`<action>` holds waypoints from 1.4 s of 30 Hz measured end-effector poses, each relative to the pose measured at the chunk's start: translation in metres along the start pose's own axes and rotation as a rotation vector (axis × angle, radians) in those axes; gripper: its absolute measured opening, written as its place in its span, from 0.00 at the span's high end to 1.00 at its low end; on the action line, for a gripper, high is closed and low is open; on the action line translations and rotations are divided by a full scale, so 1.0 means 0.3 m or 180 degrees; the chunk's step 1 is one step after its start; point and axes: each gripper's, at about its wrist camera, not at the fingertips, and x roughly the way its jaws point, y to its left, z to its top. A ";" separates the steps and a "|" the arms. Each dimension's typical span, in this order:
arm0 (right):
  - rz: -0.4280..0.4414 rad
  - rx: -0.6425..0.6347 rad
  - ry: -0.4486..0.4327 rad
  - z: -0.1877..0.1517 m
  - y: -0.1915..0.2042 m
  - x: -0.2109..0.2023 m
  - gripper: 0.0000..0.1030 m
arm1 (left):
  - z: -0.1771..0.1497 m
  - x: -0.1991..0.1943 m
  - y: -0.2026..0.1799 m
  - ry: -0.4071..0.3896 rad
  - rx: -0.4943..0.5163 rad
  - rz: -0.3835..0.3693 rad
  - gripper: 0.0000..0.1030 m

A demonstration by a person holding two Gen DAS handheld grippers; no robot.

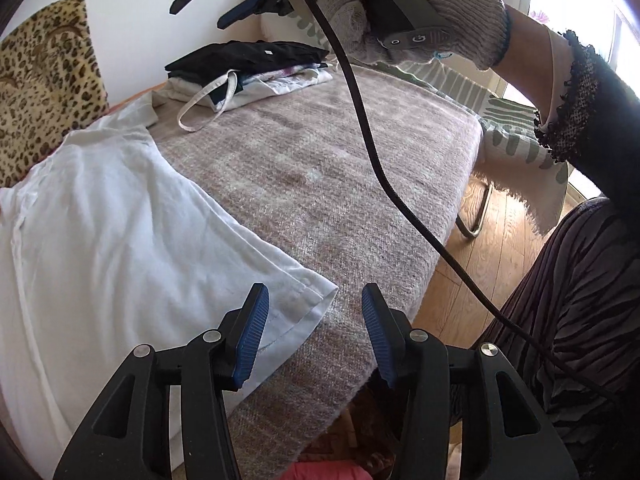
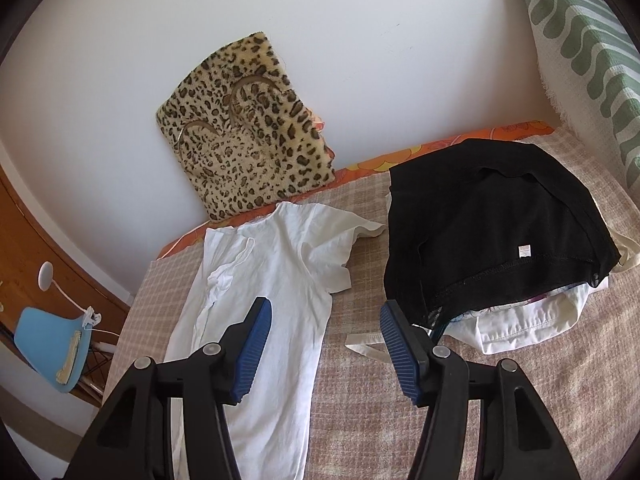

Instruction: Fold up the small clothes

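white shirt (image 2: 260, 300) laid flat on the blanket-covered bed (image 1: 320, 184), collar toward the far wall, spread out so its edges can be reached for folding. left gripper (image 1: 316, 336) hovers at the near hem corner, jaws wide and empty, seemingly placed to pinch that corner. right gripper (image 2: 326, 344) hangs over the bed between the shirt and the pile (image 2: 500, 232), jaws wide, holding nothing. the pile, a black garment on top, sits far right, likely finished pieces kept clear of the working area. leopard cushion (image 2: 244, 132) leans on the wall.
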 end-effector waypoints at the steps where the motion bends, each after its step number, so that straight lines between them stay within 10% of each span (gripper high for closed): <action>1: 0.0003 -0.0009 0.0001 0.020 0.000 0.021 0.42 | 0.005 0.014 0.005 0.0015 -0.0010 0.0009 0.54; 5: 0.0030 -0.0095 0.0121 0.108 0.010 0.139 0.46 | 0.014 0.038 0.024 0.0001 -0.0012 -0.0016 0.58; 9: -0.0133 -0.0319 0.0307 0.202 0.035 0.293 0.55 | 0.017 0.044 0.069 -0.0052 -0.0123 -0.0077 0.87; 16: -0.0683 -0.0526 0.0675 0.302 0.031 0.609 0.72 | 0.022 0.054 0.098 -0.0074 -0.0258 -0.0205 0.91; 35: -0.1107 -0.0784 0.1256 0.313 -0.037 0.877 0.47 | 0.026 0.063 0.156 -0.0041 -0.0585 -0.0496 0.93; 38: -0.1024 -0.0809 0.1230 0.312 -0.027 0.867 0.86 | 0.026 0.062 0.154 -0.0049 -0.0581 -0.0484 0.93; 42: -0.1061 -0.0836 0.1200 0.308 -0.005 0.859 1.00 | 0.021 0.055 0.163 -0.0084 -0.0677 -0.0499 0.94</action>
